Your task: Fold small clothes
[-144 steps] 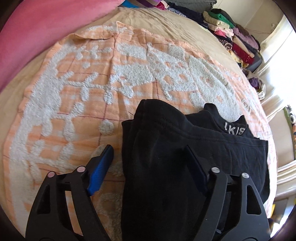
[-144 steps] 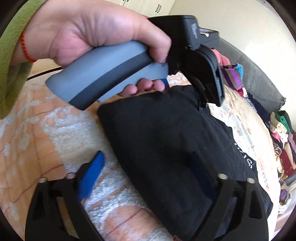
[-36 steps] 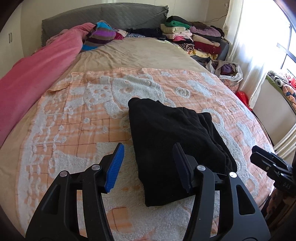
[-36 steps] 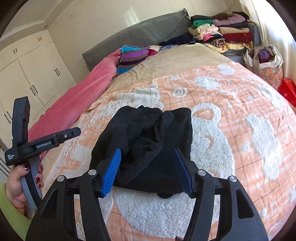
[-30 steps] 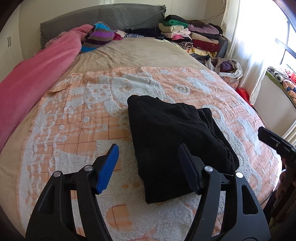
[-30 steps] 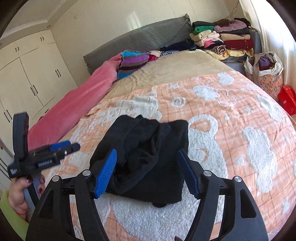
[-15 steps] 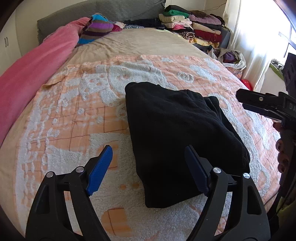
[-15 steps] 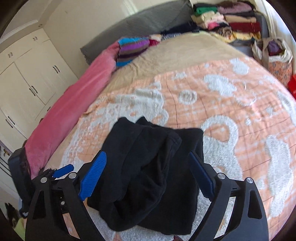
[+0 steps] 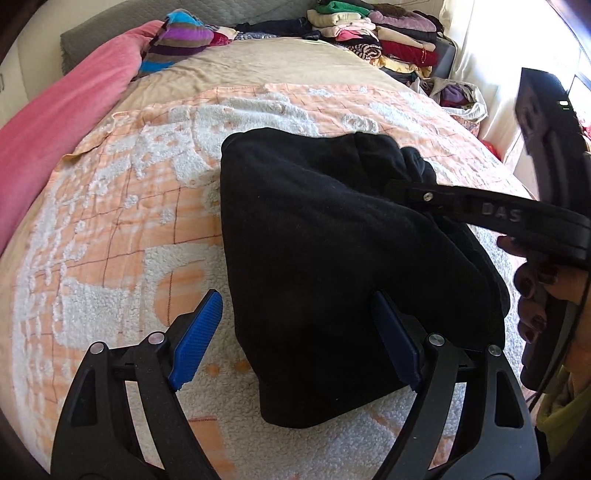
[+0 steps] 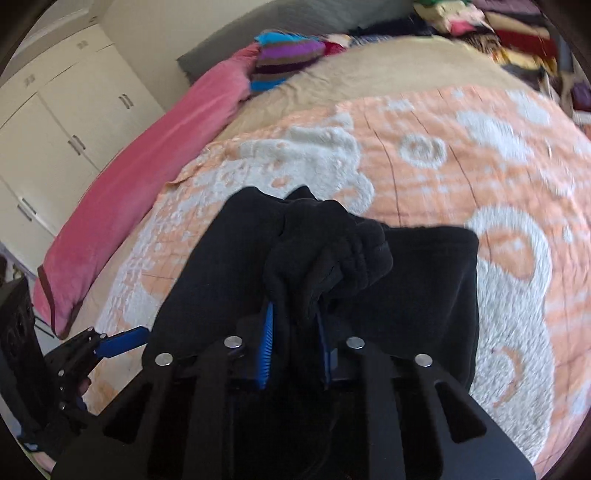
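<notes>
**Right tongs pinch the black garment while the left tongs stand wide over it**

While the folded black garment [image 9: 332, 266] lies on the orange-and-white bedspread [image 9: 122, 229] near the foot of the bed, the right tongs [image 10: 293, 339] have just closed on a bunched ridge of its cloth. In the right wrist view the two blue pads [image 10: 266, 343] stand close together with a gathered fold of dark fabric pressed between them, and the cloth rises in a crumpled hump just ahead of the fingertips. From the left wrist view the same tongs reach in from the right edge, their black arm lying across the garment's far right corner, held by a hand [image 9: 535, 295] with dark-painted nails and a green sleeve below it.

The left tongs [image 9: 295, 332] are spread apart, having just opened a little wider. Their left blue pad [image 9: 197, 334] hangs over the bare bedspread just beside the garment's left edge, and their right pad [image 9: 395, 339] sits over the black cloth near its near right part; neither pad presses on the fabric. The garment's near corner lies between the two fingers.

Along the left side of the bed runs a pink blanket [image 9: 62, 110], with a striped cushion [image 9: 177, 40] at its far end. A beige sheet [image 9: 277, 66] covers the head of the bed, and a stack of folded clothes [image 9: 376, 33] rises at the far right. White cupboard doors [image 10: 70, 122] show in the right wrist view.
</notes>
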`<state>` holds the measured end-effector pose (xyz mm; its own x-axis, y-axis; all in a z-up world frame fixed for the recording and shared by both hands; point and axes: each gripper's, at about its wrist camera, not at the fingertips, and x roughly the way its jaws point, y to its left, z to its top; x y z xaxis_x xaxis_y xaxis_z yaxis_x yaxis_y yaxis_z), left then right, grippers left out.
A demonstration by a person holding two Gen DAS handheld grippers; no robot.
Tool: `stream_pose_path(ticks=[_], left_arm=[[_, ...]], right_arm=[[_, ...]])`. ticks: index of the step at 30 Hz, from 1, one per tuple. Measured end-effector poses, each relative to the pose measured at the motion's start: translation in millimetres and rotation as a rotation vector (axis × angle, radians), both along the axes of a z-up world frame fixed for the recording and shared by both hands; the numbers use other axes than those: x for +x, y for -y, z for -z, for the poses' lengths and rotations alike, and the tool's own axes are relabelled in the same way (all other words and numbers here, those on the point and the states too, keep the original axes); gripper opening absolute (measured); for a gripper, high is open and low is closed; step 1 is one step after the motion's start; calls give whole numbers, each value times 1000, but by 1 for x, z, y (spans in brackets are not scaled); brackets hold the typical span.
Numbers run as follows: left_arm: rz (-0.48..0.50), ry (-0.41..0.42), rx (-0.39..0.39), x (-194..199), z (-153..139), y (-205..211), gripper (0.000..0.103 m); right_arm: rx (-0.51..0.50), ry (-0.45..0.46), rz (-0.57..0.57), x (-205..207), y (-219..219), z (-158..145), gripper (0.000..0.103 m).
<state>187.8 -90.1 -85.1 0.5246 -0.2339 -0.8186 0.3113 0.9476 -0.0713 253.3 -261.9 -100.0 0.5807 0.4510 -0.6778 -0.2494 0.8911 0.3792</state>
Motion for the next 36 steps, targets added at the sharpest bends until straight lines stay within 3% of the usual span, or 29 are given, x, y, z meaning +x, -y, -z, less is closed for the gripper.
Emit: stream_pose_path(ticks=[4,7,15,18,22,25,30,33,36], left_arm=[[8,5,-39,0,-7,2,75],[27,0,-60,0,-8,9,75],[57,-37,-48,1,7,25,77],[58,-45,-43,2,10,24,77],[56,-47,-32,4,11,23,77],[56,-46,-36,3,12,21,77],[58,-41,-29,0,11,22,77],[59,-40,-27,-2,12,22,77],[58,-42,-27,-2,13,22,77]], right_arm=[[15,76,-1,-7,16,-26,15],[-68,88,25,-6,26,-31,15],[-237,-10,79,9,39,20,15],[-260,-7,88,9,39,23,21],[-186,6,112,-2,51,9,41],[-76,11,108,-20,62,-7,53],[-21,-12,79,-47,63,-21,61],[28,-44,49,-61,54,-18,73],[13,-57,30,-67,42,-11,74]])
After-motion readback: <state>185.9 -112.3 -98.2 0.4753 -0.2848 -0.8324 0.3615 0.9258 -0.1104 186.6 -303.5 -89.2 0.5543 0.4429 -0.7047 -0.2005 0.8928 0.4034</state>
